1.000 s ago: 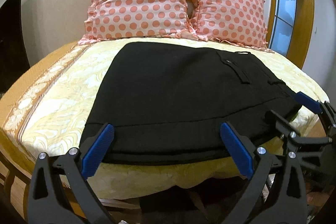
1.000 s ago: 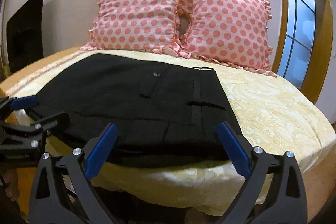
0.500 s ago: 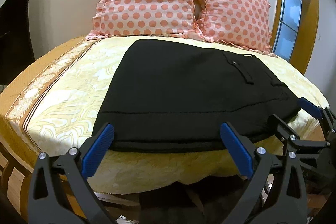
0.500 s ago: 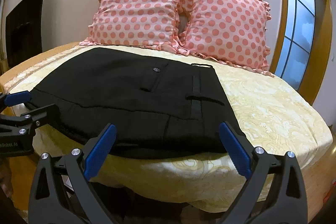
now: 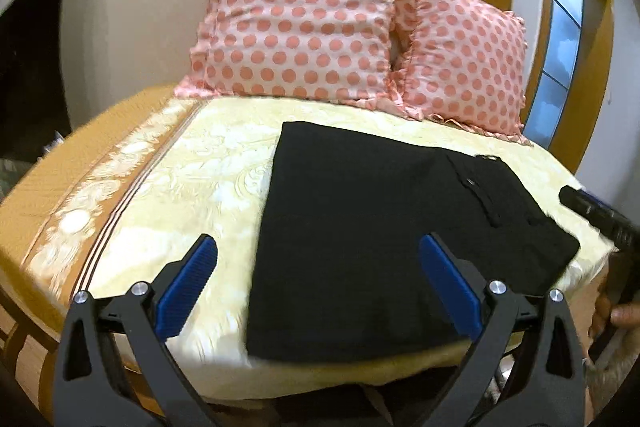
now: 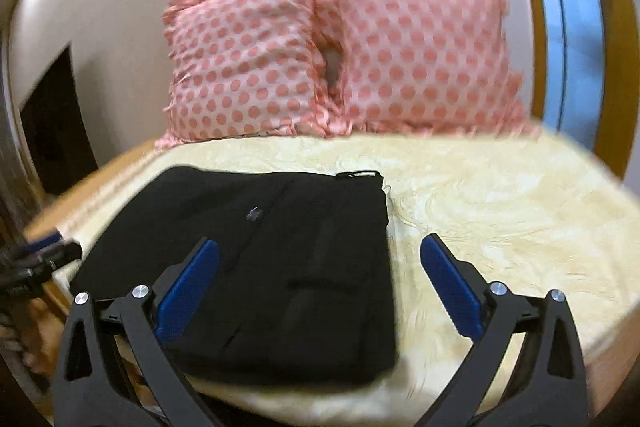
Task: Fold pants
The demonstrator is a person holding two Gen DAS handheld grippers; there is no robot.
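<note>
Left wrist view: folded black pants (image 5: 372,247), soft and limp, lie near the bed's (image 5: 168,195) front edge, best pinched at a corner, as the left gripper (image 5: 316,287) and right gripper (image 6: 320,291) hover with fingers spread wide, empty.

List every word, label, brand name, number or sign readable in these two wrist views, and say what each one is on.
No readable text in either view.
Folded black pants: a small pale mark near the pocket, too blurred to read.
Pink polka-dot pillows: pattern only, no lettering.
Cream patterned bedspread: no lettering.
Left gripper and right gripper: no marking legible on the black frames or blue pads.
</note>
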